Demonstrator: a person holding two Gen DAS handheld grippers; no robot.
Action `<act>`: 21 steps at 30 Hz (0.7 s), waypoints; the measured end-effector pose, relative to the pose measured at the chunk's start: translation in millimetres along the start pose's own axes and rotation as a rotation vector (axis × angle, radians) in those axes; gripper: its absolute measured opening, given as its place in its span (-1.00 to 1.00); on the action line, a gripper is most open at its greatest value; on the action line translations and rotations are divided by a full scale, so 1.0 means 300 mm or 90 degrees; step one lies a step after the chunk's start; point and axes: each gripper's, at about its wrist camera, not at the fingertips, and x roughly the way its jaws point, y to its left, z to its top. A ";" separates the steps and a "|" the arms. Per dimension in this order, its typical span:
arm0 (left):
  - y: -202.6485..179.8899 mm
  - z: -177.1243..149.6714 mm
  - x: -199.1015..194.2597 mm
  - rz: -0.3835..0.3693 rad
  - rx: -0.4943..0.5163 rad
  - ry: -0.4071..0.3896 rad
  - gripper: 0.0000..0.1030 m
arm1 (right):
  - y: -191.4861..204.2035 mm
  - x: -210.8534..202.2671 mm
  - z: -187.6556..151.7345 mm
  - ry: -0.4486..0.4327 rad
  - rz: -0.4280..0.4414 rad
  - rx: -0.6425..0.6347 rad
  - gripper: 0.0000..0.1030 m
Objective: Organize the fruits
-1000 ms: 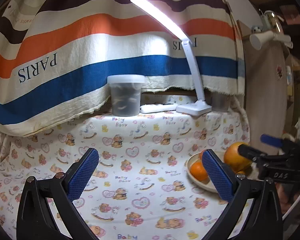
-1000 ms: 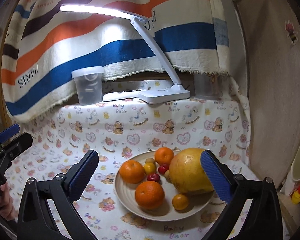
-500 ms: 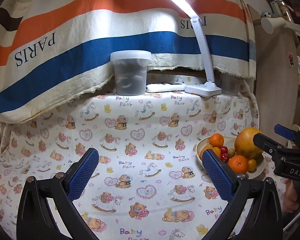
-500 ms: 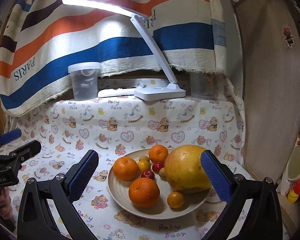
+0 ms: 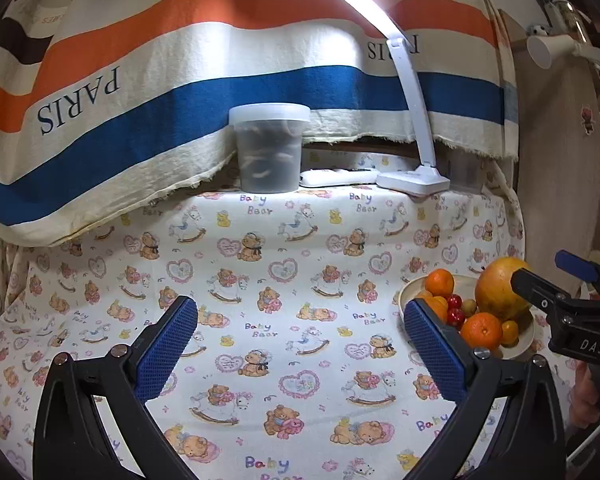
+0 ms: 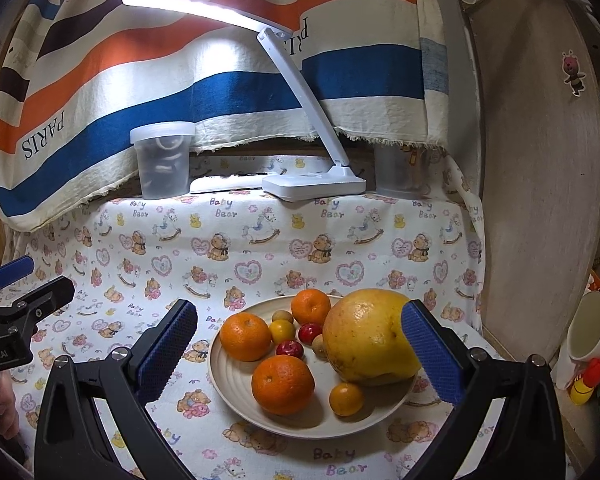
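While the left gripper [image 5: 300,340] hangs over the bear-print tablecloth [image 5: 284,248] in the left wrist view, its blue-padded jaws stand wide apart with only cloth between them. Off to its right sits the plate [image 5: 405,292] of fruit: the right blue pad covers the plate's near left edge and part of one orange. A big yellow pomelo [image 5: 496,288] rises at the plate's far right, an orange [image 5: 481,330] lies in front of it, another orange [image 5: 440,282] lies behind. The right gripper [image 5: 576,304] shows side-on at the frame's right edge and hides the plate's right side; from here its opening is hard to judge. At the back stand a lidded translucent tub [image 5: 269,148] and a white desk lamp [image 5: 414,180].

Seen from the right wrist, the right gripper [image 6: 300,356] is spread wide and holds nothing, with the plate [image 6: 228,380] directly ahead between its pads. The pomelo [image 6: 364,336] lies just inside the right pad, which overlaps its right flank. Three oranges [image 6: 283,385] sit on the plate, with small red, yellow and brownish fruits clustered in the middle, too small to name. A small orange fruit [image 6: 346,399] lies at the front. The left gripper [image 6: 16,304] pokes in at the left edge, mostly cut off. A white cup [image 6: 592,332] stands at far right, partly out of frame
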 end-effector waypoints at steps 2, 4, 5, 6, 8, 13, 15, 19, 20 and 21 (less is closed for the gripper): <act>-0.001 0.000 0.000 0.000 0.001 0.001 0.99 | 0.000 0.002 0.000 0.000 0.001 0.000 0.99; 0.000 0.000 0.001 0.001 -0.002 0.001 0.99 | 0.000 0.001 0.000 0.000 0.001 0.000 0.99; 0.001 0.001 0.001 0.001 -0.003 0.001 0.99 | 0.000 0.000 0.000 0.000 0.000 0.000 0.99; 0.000 0.000 0.001 0.001 -0.003 0.001 0.99 | -0.002 -0.001 -0.001 0.000 0.000 0.000 0.99; 0.000 0.000 0.000 0.002 -0.002 0.000 0.99 | -0.001 -0.001 -0.001 0.000 0.001 0.000 0.99; 0.001 0.001 0.000 0.002 -0.004 0.001 0.99 | -0.003 0.000 -0.001 0.000 0.002 -0.001 0.99; 0.001 0.001 0.002 0.002 -0.003 0.001 0.99 | -0.003 -0.001 -0.001 0.000 0.003 -0.001 0.99; 0.003 0.001 0.001 0.001 -0.003 0.001 0.99 | 0.000 -0.002 -0.001 0.000 0.002 -0.001 0.99; 0.003 0.001 0.001 0.001 -0.003 0.001 0.99 | 0.000 -0.002 -0.001 0.000 0.002 -0.002 0.99; 0.003 0.001 0.001 0.001 -0.003 0.001 0.99 | 0.001 -0.002 -0.001 0.000 0.001 -0.001 0.99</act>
